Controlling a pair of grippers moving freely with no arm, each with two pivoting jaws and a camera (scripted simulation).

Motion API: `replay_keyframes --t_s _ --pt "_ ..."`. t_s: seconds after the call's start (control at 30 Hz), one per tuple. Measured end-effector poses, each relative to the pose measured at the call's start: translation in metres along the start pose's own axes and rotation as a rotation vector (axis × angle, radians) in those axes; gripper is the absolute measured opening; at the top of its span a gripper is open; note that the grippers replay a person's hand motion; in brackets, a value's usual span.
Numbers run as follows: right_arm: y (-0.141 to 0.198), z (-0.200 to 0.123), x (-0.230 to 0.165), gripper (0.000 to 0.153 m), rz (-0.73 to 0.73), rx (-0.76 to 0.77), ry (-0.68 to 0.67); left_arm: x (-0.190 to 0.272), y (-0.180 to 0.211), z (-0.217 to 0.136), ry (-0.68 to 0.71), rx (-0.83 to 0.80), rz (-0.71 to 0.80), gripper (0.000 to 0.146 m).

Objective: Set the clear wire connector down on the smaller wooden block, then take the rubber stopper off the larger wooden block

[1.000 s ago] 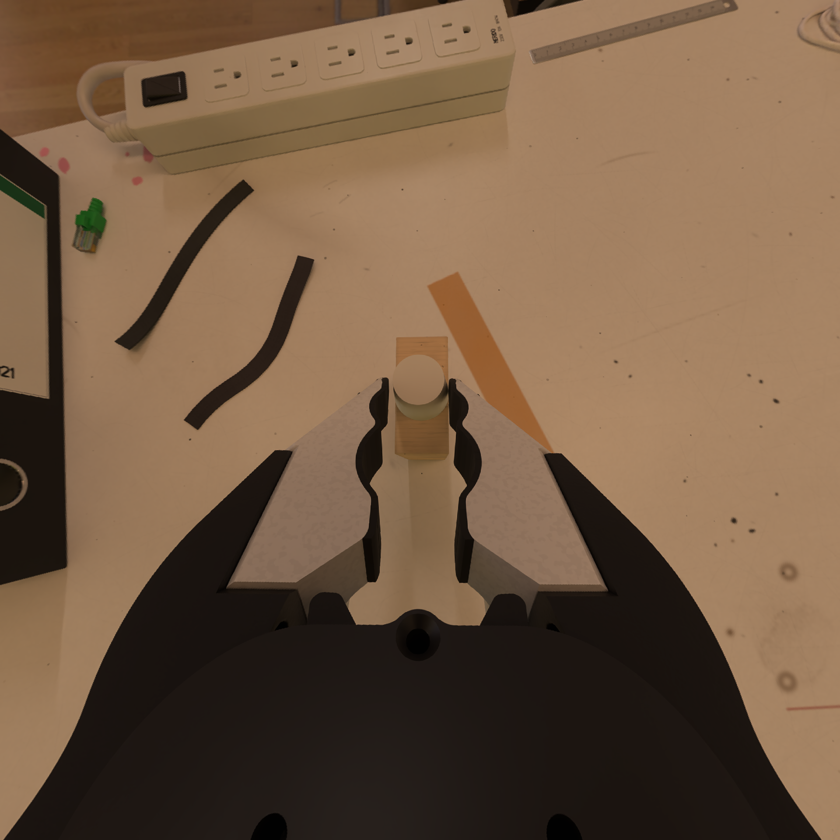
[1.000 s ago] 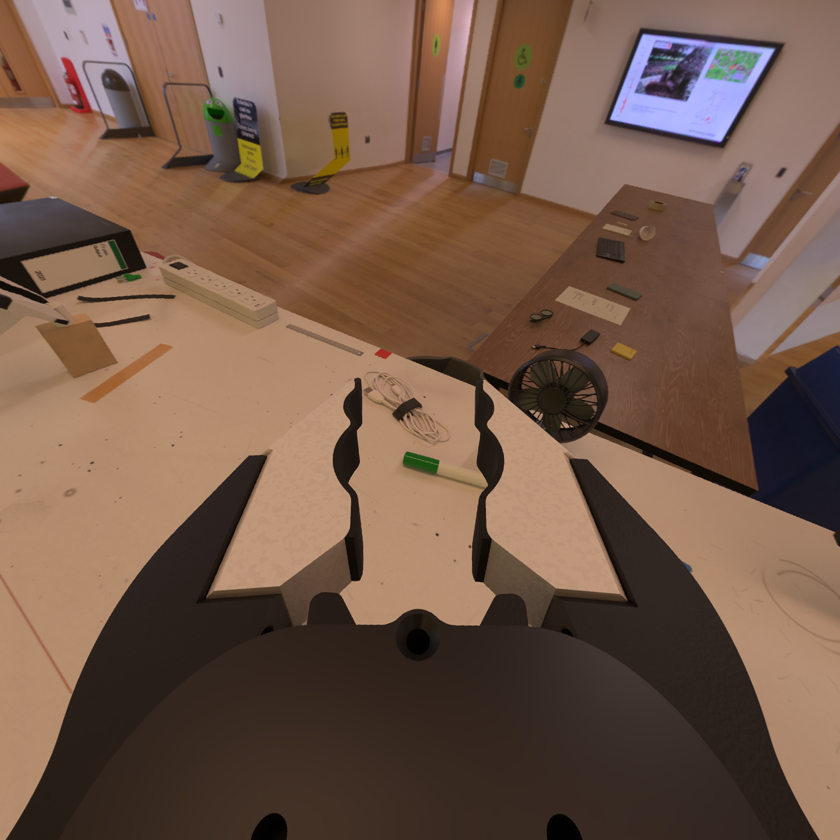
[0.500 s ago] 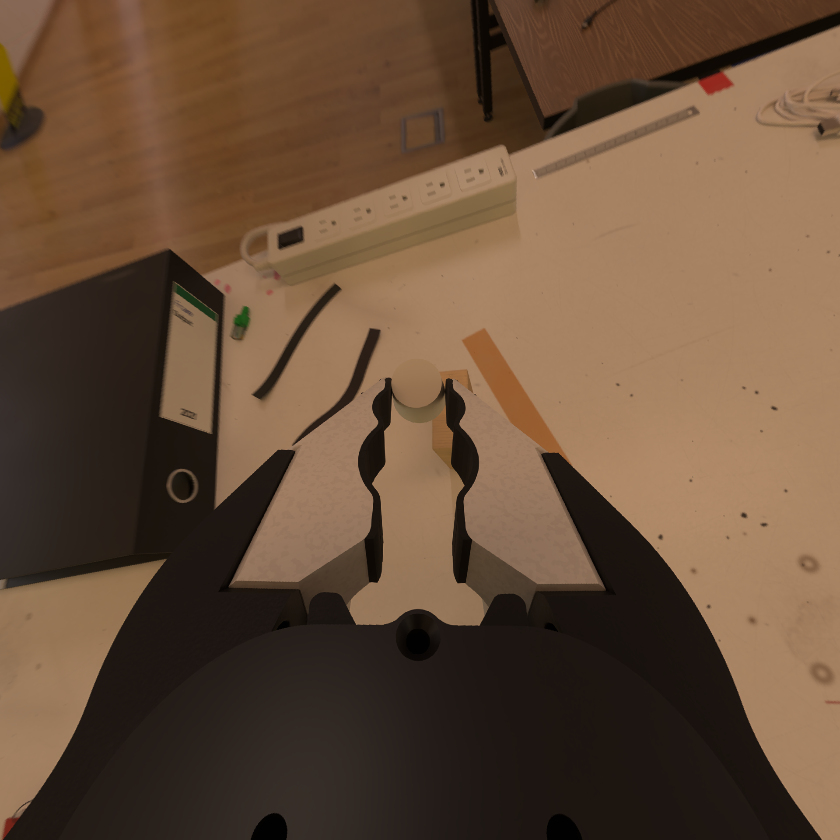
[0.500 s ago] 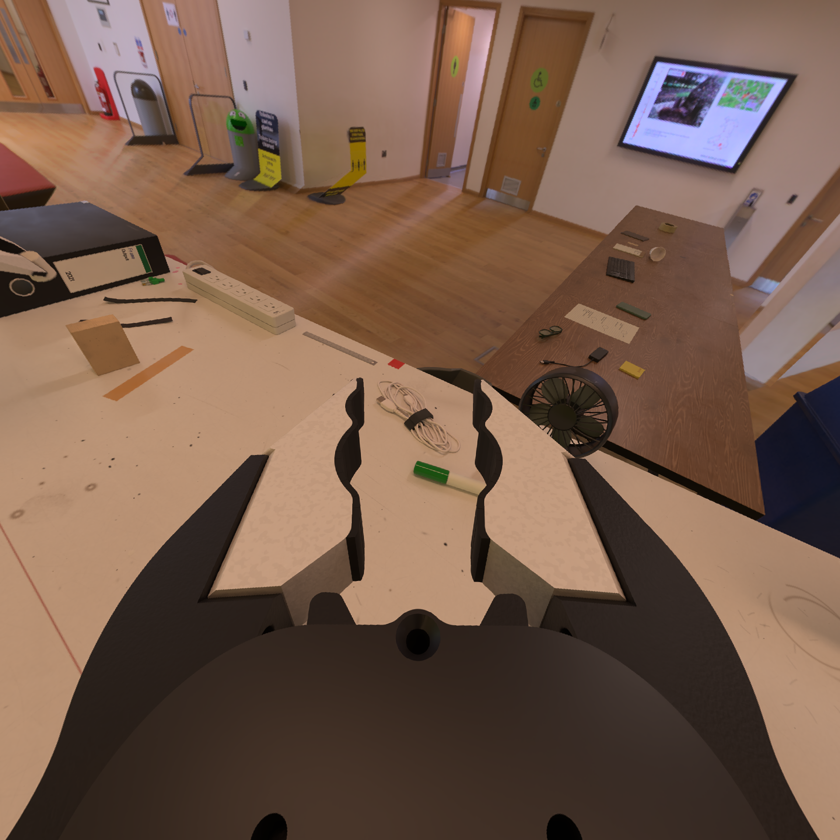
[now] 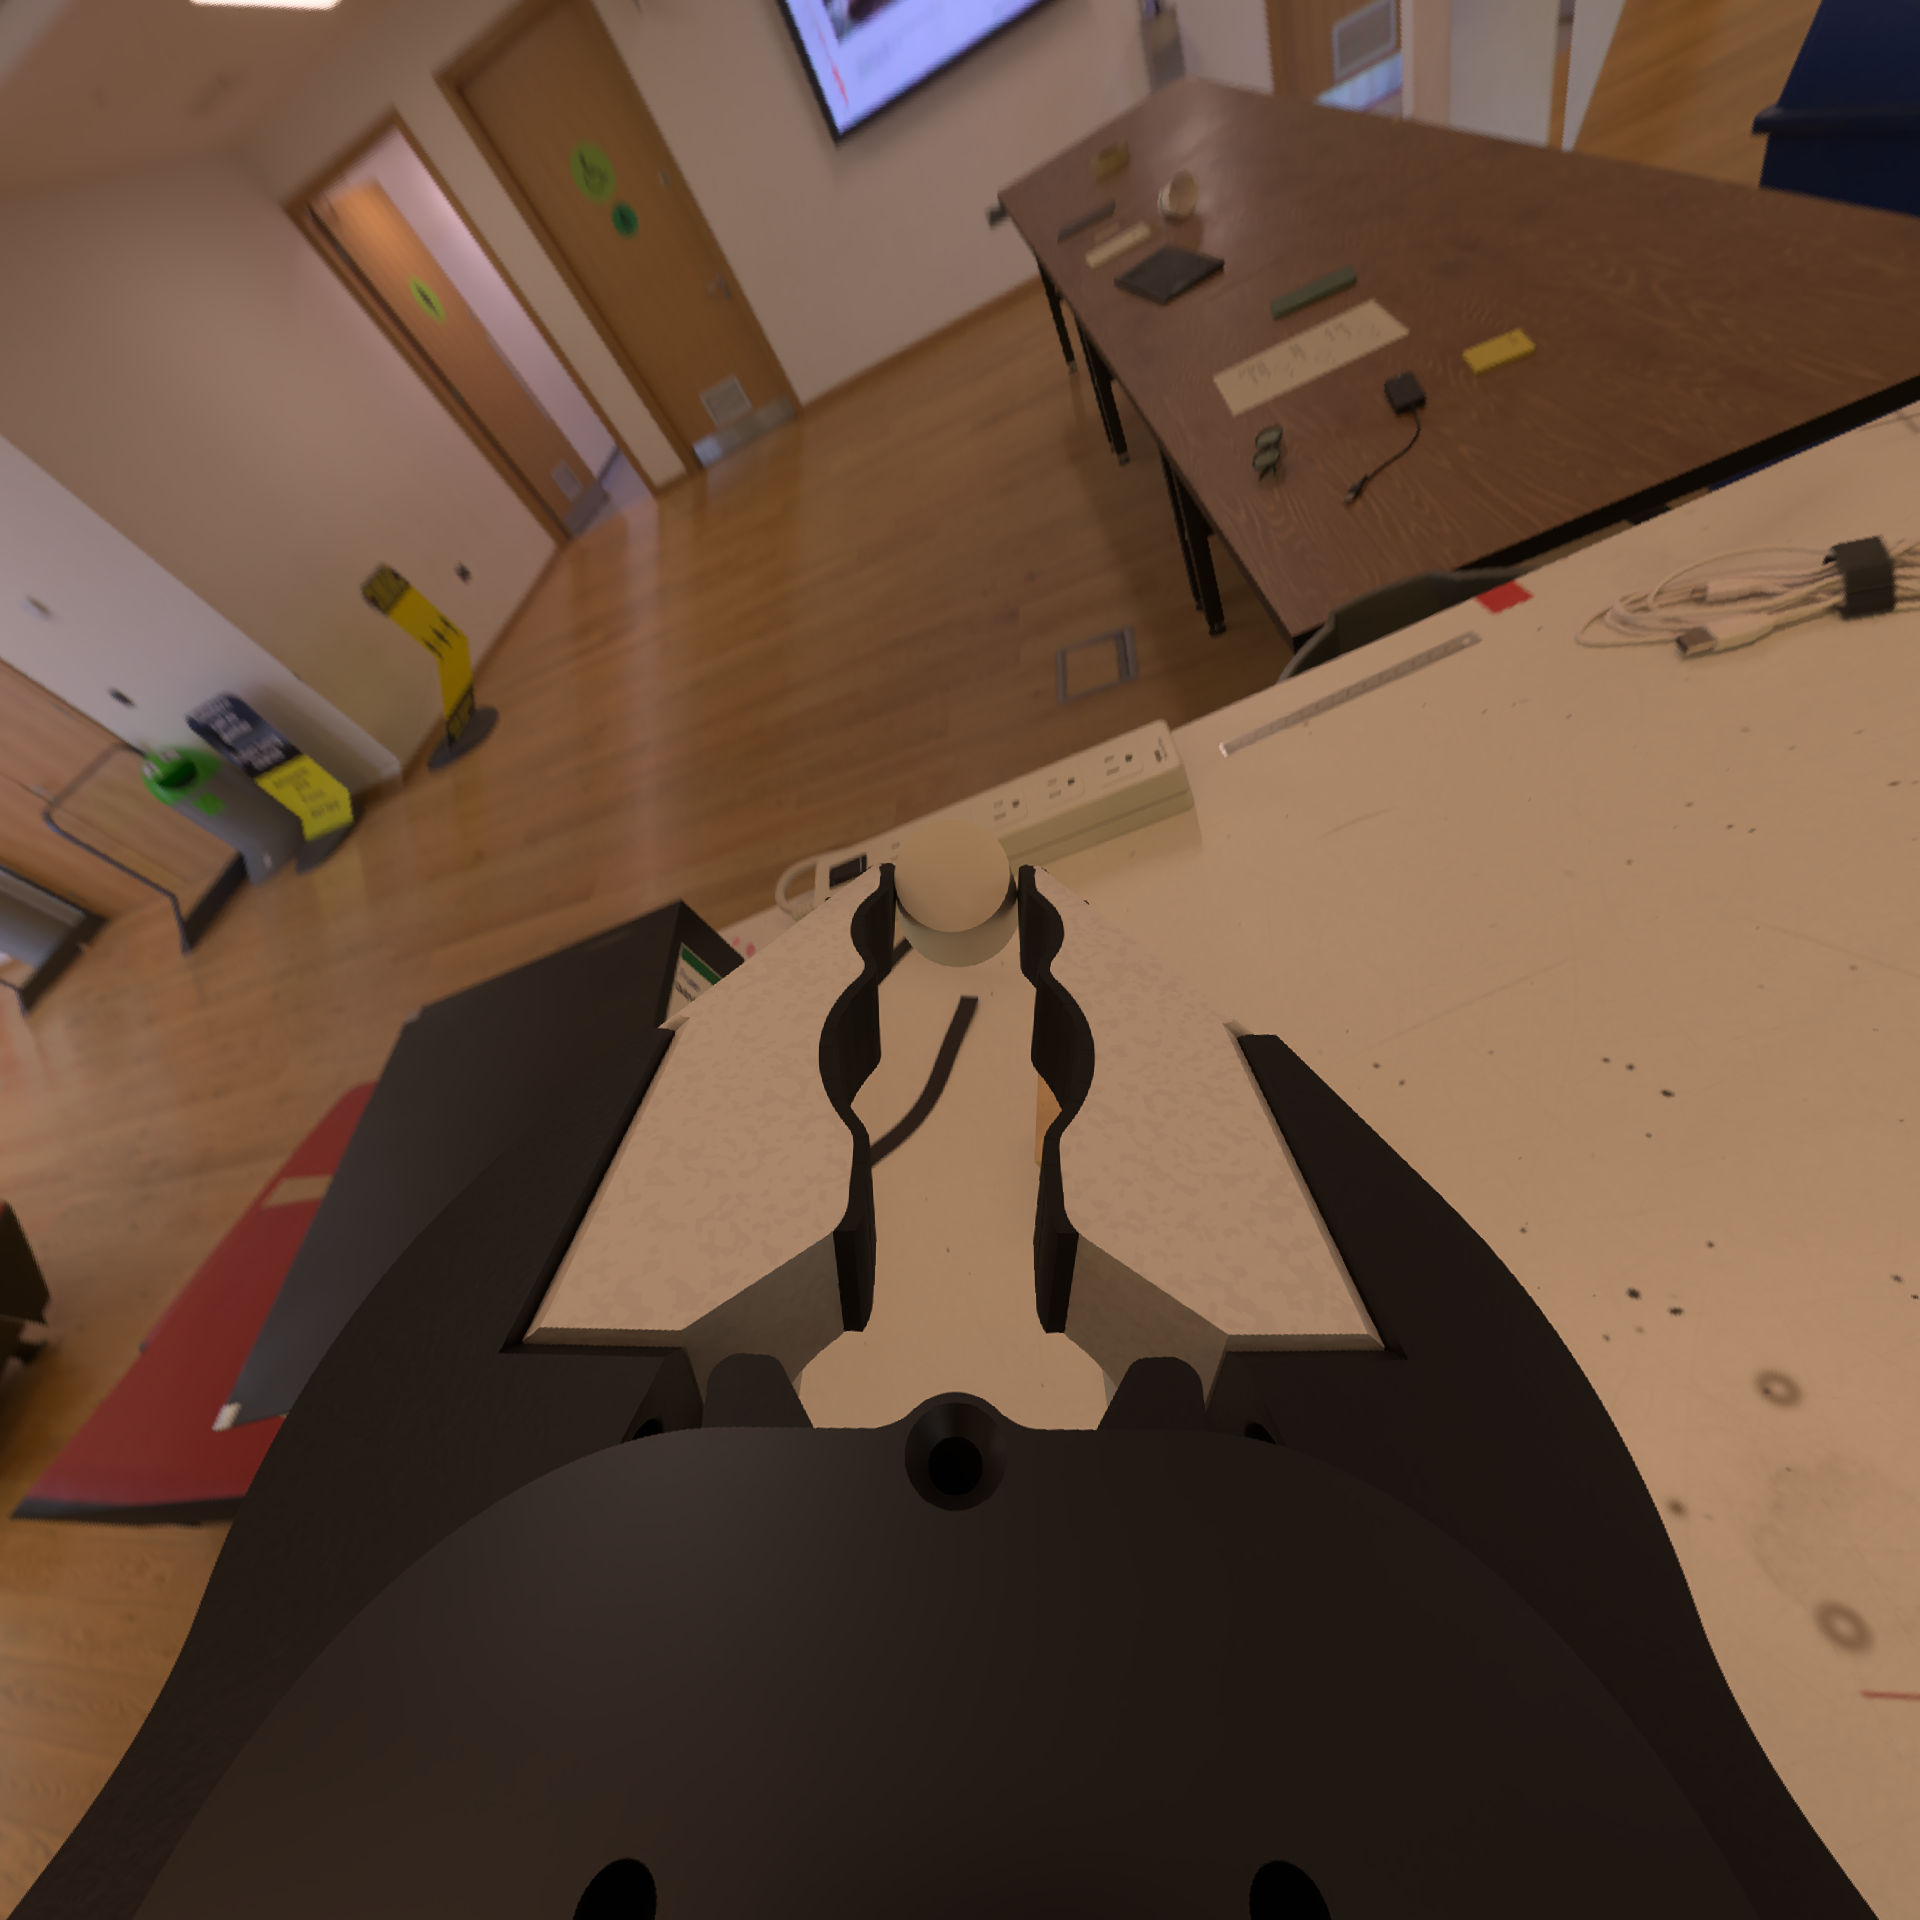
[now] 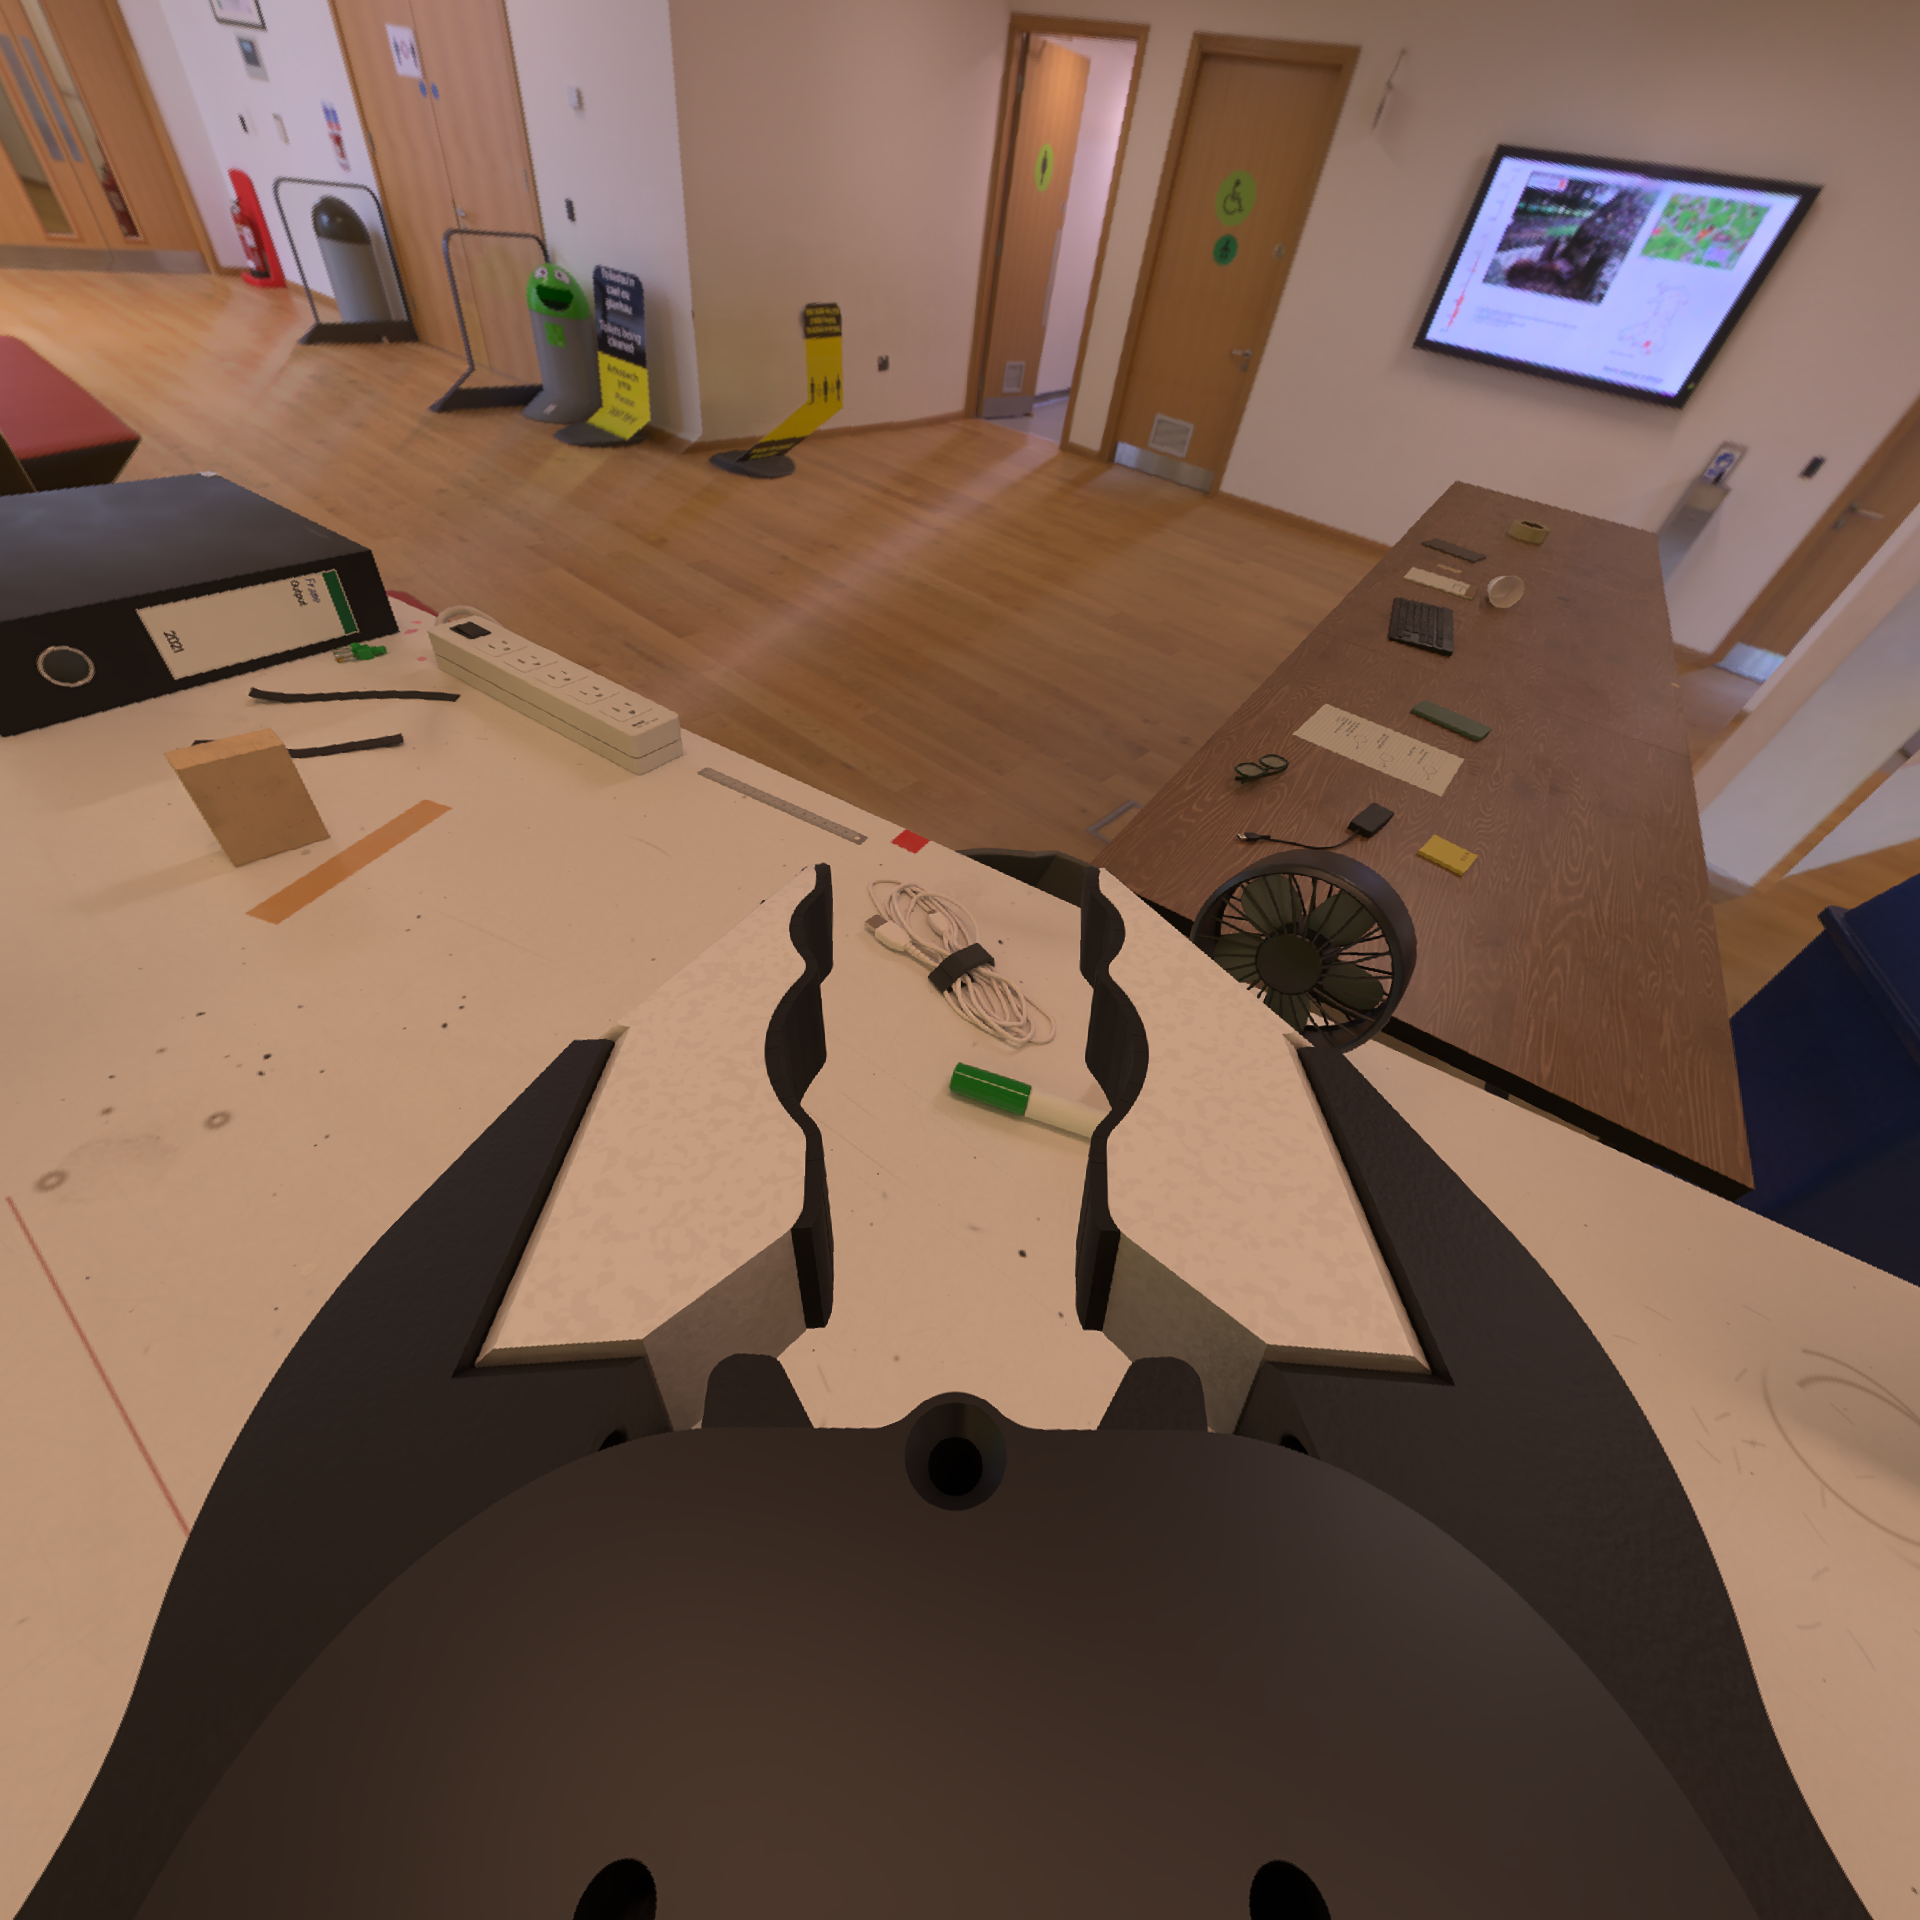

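My left gripper [image 5: 954, 904] is shut on the pale round rubber stopper [image 5: 952, 902] and holds it at its fingertips, high above the table. A wooden block [image 6: 247, 794] stands bare on the table at the far left of the right wrist view; only an orange-brown sliver of it [image 5: 1043, 1117] shows beside my left gripper's right finger. My right gripper [image 6: 956, 899] is open and empty over the table. A small green and clear wire connector [image 6: 360, 652] lies by the black binder. I cannot see a second wooden block.
A black binder [image 6: 156, 592], a white power strip [image 6: 556, 691], two black strips [image 6: 353, 694], an orange tape strip [image 6: 348, 860], a metal ruler [image 6: 779, 805], a coiled white cable [image 6: 961, 971], a green marker [image 6: 1023, 1099] and a small fan [image 6: 1304, 948] at the table edge.
My left gripper has lifted the stopper off the wooden block and tilted up, so the room now fills its view. My right gripper has drifted slightly and stays open.
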State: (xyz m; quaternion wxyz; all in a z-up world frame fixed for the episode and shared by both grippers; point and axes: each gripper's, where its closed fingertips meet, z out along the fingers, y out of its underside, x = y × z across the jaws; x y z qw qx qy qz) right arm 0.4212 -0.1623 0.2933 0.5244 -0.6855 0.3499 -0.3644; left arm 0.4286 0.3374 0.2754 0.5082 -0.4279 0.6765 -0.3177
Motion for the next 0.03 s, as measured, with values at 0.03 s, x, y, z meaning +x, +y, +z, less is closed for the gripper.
replay_keyframes --t_s 0.03 --pt "0.0001 0.0004 -0.0005 0.048 -0.001 -0.002 -0.001 0.0022 -0.0066 -0.0059 -0.005 0.022 0.013 0.023"
